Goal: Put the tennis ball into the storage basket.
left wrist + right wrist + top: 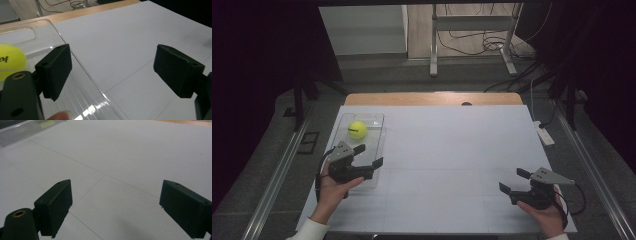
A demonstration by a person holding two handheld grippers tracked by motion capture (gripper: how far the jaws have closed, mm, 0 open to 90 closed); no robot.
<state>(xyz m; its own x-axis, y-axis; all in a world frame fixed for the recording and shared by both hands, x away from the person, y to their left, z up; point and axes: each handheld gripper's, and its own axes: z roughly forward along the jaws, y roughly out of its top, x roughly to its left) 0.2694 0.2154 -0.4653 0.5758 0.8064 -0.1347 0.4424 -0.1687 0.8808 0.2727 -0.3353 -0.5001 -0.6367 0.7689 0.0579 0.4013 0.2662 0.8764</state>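
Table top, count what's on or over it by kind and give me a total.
Tennis ball, yellow: 1
Clear plastic tray: 1
Hand-held gripper, black: 2, the left hand-held gripper over the tray's near end, the right hand-held gripper over the white sheet, both with jaws apart and nothing between them
White sheet: 1
Total: 5

Left gripper and right gripper are both hand-held low, jaws standing apart.

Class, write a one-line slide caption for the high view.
Left gripper open above clear plastic tray holding yellow tennis ball; right gripper open.
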